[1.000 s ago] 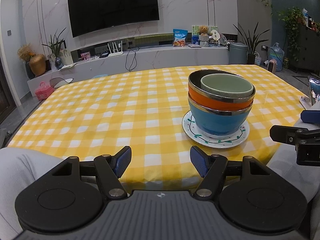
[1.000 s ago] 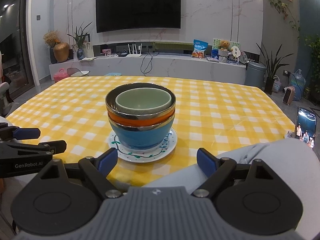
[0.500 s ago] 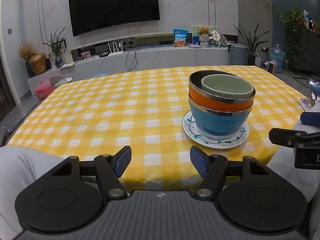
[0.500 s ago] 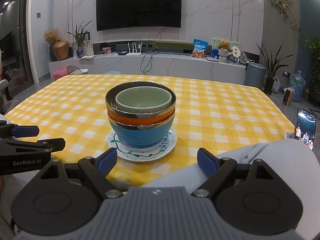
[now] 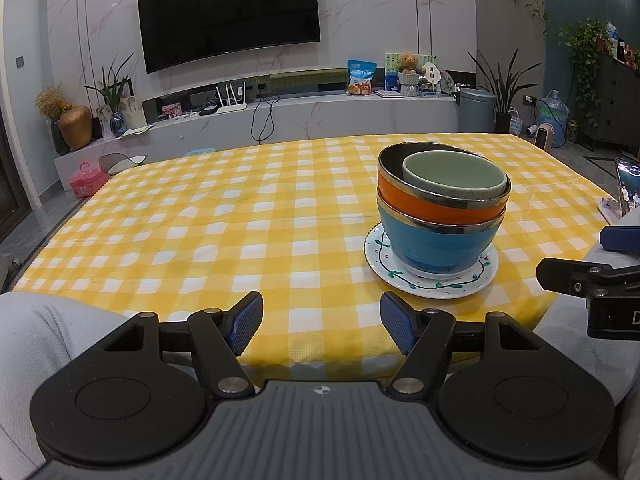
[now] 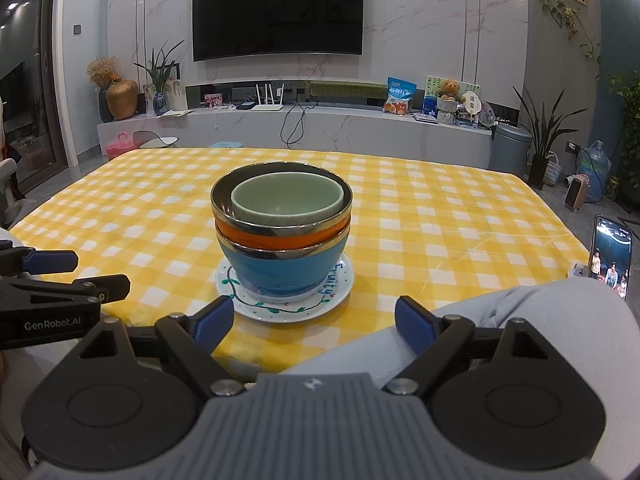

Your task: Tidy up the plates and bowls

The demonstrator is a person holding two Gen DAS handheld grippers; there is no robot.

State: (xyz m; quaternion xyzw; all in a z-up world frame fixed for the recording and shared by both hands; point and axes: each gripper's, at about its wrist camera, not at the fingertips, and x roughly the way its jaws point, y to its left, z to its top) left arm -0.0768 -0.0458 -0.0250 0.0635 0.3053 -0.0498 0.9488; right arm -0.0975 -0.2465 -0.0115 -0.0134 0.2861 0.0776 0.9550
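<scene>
Yellow-checked tablecloth (image 6: pixel 440 216) carries your stack: green bowl (image 6: pixel 286 200) in orange bowl (image 6: pixel 280 236) in blue bowl (image 6: pixel 280 270) on plate (image 6: pixel 260 308), twelve o'clock of right gripper (image 6: pixel 314 322), one o'clock of left gripper (image 5: pixel 322 322). Both released, empty.

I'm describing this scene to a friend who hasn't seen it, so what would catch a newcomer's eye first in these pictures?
First, the stack of nested bowls near the table's front edge: a pale green bowl inside an orange bowl, inside a blue bowl, all on a white plate with a painted vine. Next, the yellow checked tablecloth that covers the table. Behind it, a large dark television hangs on the marble wall.
</scene>
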